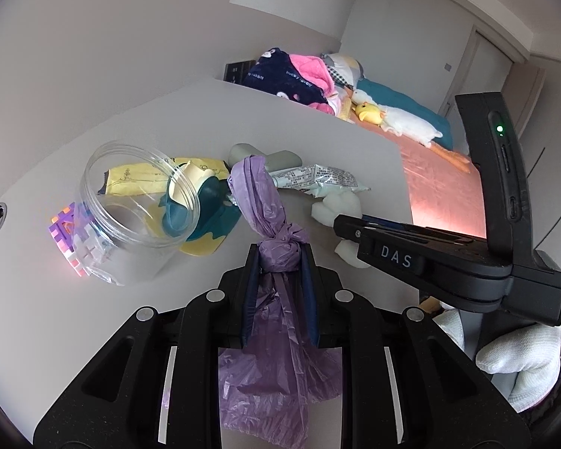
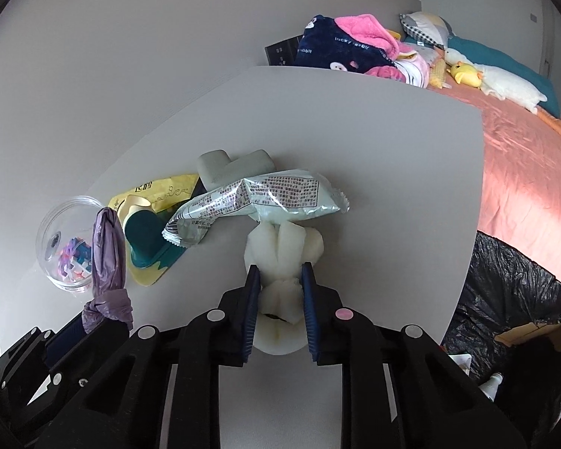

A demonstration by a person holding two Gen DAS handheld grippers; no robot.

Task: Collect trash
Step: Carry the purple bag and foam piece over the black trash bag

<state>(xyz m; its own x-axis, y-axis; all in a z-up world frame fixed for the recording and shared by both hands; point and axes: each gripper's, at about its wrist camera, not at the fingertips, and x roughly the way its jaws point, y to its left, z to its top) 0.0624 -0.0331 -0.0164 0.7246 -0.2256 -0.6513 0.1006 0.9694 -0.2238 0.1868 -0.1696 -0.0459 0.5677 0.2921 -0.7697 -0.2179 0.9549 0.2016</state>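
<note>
My left gripper [image 1: 280, 258] is shut on a purple plastic bag [image 1: 269, 217], pinched just below its knot, with the loose end hanging between the fingers. In the right wrist view, my right gripper [image 2: 280, 277] is shut on a white crumpled wad [image 2: 284, 247] that rests on the grey table [image 2: 355, 131]. A silver snack wrapper [image 2: 273, 194] lies just beyond the wad and overlaps its far end. A yellow wrapper [image 2: 161, 191] lies left of the silver one. From the left wrist view the right gripper [image 1: 346, 224] shows side-on at the wad [image 1: 336, 202].
A clear plastic jar [image 1: 131, 202] with small coloured pieces lies on its side at the left. A teal and yellow item [image 2: 146, 239] and a grey object [image 2: 235, 168] sit behind the wrappers. A bin with a black liner [image 2: 512, 299] stands off the table's right edge, beside a pink bed [image 2: 523, 168].
</note>
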